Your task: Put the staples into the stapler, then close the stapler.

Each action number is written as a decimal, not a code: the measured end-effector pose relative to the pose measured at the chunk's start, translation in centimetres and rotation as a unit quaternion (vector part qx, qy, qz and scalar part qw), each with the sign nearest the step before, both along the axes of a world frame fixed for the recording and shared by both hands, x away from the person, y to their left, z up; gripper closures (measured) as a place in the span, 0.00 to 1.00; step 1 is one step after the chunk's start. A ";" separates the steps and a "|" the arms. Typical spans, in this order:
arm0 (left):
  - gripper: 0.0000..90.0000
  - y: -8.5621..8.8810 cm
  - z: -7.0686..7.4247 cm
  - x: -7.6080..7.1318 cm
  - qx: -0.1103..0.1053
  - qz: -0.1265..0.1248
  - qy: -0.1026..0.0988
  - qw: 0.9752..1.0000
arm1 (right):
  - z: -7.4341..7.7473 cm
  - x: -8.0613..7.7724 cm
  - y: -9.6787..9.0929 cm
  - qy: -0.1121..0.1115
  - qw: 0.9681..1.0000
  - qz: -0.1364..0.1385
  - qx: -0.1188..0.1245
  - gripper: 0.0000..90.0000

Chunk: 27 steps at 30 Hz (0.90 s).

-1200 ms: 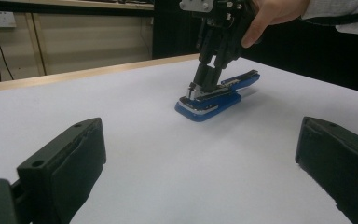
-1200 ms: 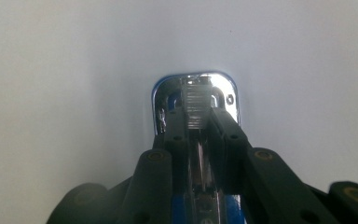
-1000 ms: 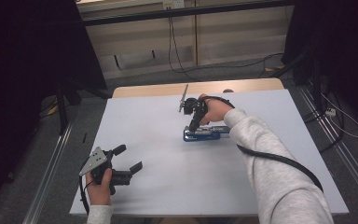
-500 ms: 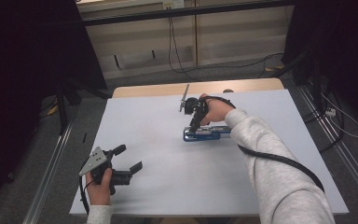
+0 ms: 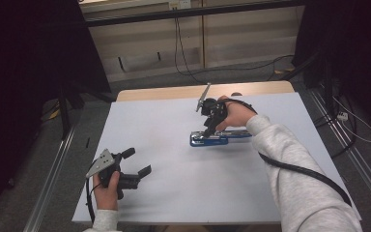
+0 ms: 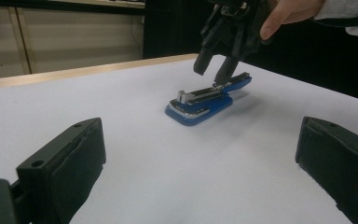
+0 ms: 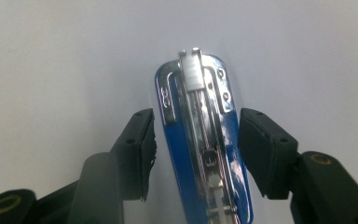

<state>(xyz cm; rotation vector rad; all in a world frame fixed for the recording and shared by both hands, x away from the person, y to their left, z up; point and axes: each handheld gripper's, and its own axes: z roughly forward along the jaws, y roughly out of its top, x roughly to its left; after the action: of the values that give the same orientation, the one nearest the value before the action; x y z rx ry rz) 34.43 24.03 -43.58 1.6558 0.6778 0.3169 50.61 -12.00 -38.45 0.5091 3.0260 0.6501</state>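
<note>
Light grey fleece sleeves with ribbed cuffs on both arms, left tongs (image 5: pixel 137 162) black with a grey three-cornered plate on top, right tongs (image 7: pixel 193 156) black with blocky screw-holed pads and brass-ringed pivots, thick black cable trailing along the right sleeve.

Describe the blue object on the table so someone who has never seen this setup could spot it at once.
On the white table, look toward the far side, right of centre, just below the right gripper. There lies a flat blue stapler with a bare metal staple channel along its top; it is the one coloured item on the surface.
</note>
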 end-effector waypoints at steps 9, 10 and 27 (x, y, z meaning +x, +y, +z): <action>0.02 -1.2 -0.3 0.6 0.009 -0.022 0.012 1.000 | 0.2 -1.1 -2.9 -0.011 0.999 -0.037 0.017 0.37; 0.02 -1.4 -0.3 0.7 0.011 -0.025 0.014 1.000 | 0.2 -1.3 -3.4 -0.012 0.999 -0.041 0.021 0.35; 0.02 -5.0 0.1 3.1 0.036 -0.031 0.038 0.998 | -0.5 -4.8 -11.6 -0.030 0.987 -0.144 0.072 0.22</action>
<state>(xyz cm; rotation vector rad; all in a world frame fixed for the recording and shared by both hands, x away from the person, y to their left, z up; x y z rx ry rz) 37.52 19.03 -43.44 1.7607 0.6776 0.2373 45.85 -23.58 -38.97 0.8924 2.7828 0.8486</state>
